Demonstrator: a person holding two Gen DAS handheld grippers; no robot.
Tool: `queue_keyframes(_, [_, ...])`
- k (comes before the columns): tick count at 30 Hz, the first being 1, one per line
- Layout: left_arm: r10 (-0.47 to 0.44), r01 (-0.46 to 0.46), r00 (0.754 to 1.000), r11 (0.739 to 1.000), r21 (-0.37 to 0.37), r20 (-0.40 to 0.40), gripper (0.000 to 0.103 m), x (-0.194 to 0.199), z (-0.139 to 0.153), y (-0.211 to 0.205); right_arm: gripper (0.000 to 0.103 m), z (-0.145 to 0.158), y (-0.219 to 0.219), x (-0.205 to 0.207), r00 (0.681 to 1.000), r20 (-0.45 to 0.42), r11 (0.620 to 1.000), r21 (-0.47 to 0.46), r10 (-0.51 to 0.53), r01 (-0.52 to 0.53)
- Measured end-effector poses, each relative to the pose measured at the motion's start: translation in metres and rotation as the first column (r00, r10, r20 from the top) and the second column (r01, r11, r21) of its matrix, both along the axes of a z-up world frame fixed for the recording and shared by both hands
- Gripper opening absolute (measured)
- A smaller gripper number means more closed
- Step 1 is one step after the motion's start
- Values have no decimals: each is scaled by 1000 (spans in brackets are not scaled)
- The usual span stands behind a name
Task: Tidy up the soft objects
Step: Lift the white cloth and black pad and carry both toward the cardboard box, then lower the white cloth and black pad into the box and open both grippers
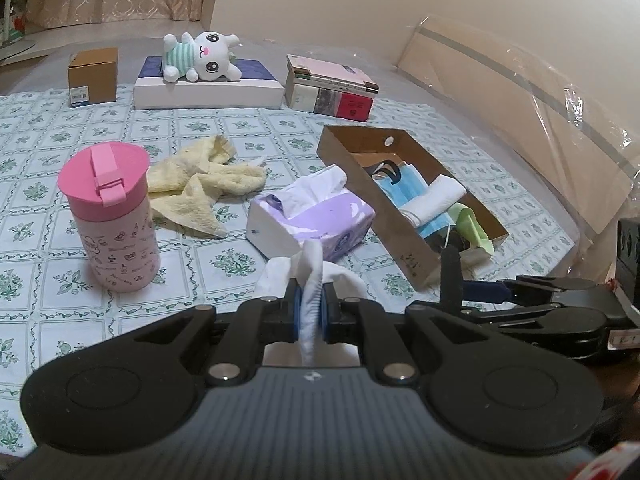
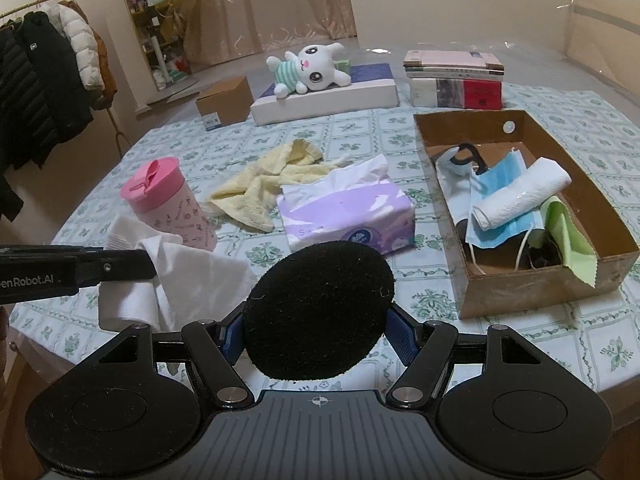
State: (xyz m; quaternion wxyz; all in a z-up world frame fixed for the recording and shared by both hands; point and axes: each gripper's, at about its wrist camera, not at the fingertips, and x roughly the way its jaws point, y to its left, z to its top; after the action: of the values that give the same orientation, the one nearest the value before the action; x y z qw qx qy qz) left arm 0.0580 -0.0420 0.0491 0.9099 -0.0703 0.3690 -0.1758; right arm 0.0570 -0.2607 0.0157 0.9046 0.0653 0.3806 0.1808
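White cloth (image 1: 310, 300) pinched tight in left hand-held gripper (image 1: 310, 312); right hand-held gripper (image 2: 318, 336) clamps black round pad (image 2: 318, 310), cardboard box (image 2: 540, 288) just beside.

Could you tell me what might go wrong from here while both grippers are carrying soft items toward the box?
The white tissue hangs loose from the left gripper and could snag or tear. The black round pad in the right gripper hides part of the table ahead. The cardboard box is already crowded, so items may spill.
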Motion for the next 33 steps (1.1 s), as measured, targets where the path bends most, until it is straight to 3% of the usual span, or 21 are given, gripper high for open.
queue_keyframes(18, [-120,120,993,992,-42,9,8,16,5,-57,70,6,-52,-11,993,19,993,-33,-115,116])
queue_keyframes(33, [-262,264,964,963,-59,37,8,51,20,-134,70,13,-126,-9,974,36,971,-80,-223,225])
